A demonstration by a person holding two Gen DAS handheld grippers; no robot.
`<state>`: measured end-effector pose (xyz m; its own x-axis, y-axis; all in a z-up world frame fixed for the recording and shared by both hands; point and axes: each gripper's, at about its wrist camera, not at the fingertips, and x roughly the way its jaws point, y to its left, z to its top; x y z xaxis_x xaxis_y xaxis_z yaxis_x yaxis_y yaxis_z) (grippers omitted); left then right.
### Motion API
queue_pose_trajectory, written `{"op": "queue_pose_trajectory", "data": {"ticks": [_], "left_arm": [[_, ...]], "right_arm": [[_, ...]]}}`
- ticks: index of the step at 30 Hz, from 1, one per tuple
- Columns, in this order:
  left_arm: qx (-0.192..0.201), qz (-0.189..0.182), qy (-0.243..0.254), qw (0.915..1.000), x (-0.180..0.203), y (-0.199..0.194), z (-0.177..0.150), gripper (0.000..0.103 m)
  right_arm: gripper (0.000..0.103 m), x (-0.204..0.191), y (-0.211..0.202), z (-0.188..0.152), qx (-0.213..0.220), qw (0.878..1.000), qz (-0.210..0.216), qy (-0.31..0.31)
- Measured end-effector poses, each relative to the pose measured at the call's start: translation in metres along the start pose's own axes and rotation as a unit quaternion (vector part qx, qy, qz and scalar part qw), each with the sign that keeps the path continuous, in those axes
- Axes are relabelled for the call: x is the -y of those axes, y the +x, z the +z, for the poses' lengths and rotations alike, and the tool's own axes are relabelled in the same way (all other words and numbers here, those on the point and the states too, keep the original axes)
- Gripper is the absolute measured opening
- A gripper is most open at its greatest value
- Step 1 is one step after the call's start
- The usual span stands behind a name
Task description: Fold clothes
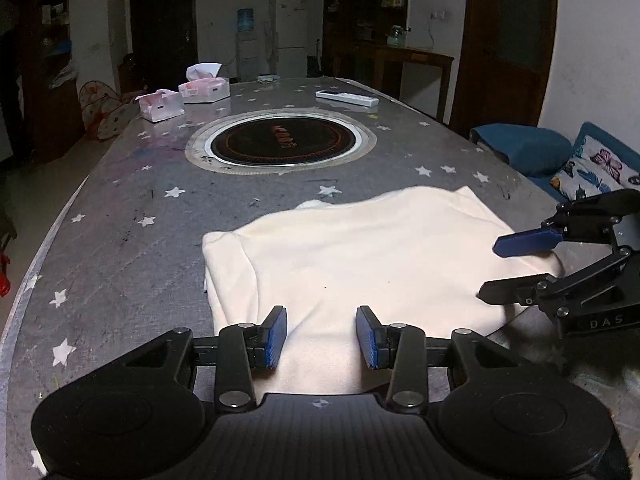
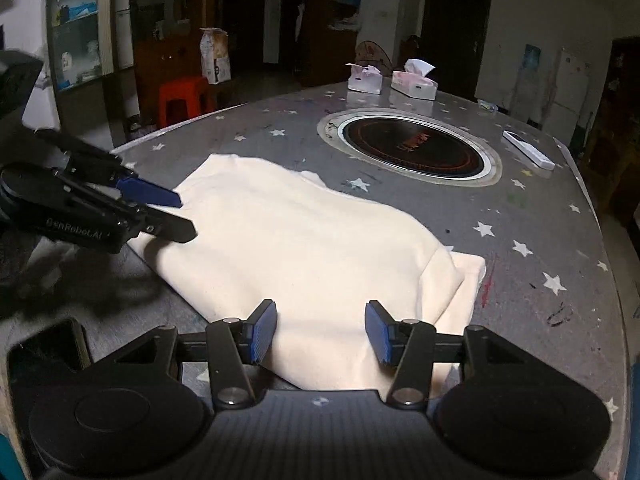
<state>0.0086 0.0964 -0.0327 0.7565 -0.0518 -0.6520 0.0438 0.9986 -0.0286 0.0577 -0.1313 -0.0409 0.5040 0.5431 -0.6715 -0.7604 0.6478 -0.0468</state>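
A cream garment (image 1: pixel 360 264) lies folded into a rough rectangle on the grey star-patterned table (image 1: pixel 120 240). My left gripper (image 1: pixel 321 336) is open, its blue pads on either side of the garment's near edge, holding nothing. My right gripper (image 1: pixel 496 270) shows at the right of the left wrist view, open over the garment's right edge. In the right wrist view the garment (image 2: pixel 312 240) lies ahead, my right gripper (image 2: pixel 321 332) is open over its near edge, and my left gripper (image 2: pixel 182 216) is open at its left edge.
A round black induction hob (image 1: pixel 282 142) is set in the table's middle. Two tissue packs (image 1: pixel 204 88) and a white remote (image 1: pixel 347 98) lie at the far end. A blue sofa with a patterned cushion (image 1: pixel 592 172) stands right of the table. A red stool (image 2: pixel 182 96) stands beyond.
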Motion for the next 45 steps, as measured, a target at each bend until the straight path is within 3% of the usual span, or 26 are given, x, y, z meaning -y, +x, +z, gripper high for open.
{"op": "queue_pose_trajectory", "data": {"ticks": [4,11,20,32,45], "left_arm": [[-0.002,0.003,-0.008,1.0000,-0.001,-0.003,0.000,0.042],[-0.001,0.006,-0.028,0.9996,-0.004,-0.009,-0.004,0.047],[-0.005,0.020,-0.069,0.9974,-0.024,-0.021,-0.008,0.055],[-0.014,0.016,-0.114,0.9933,-0.051,-0.028,-0.023,0.056],[0.000,0.043,-0.139,0.9894,-0.075,-0.041,-0.026,0.068]], "right_arm": [[0.056,-0.008,-0.003,0.006,0.012,1.000,0.004,-0.012],[0.058,-0.012,0.006,0.004,-0.008,1.000,0.006,0.000],[0.063,-0.027,-0.009,0.014,0.007,1.000,0.008,-0.025],[0.063,-0.082,-0.006,0.032,0.012,0.993,0.053,-0.106],[0.063,-0.116,0.019,0.040,-0.001,0.984,0.083,-0.160]]}}
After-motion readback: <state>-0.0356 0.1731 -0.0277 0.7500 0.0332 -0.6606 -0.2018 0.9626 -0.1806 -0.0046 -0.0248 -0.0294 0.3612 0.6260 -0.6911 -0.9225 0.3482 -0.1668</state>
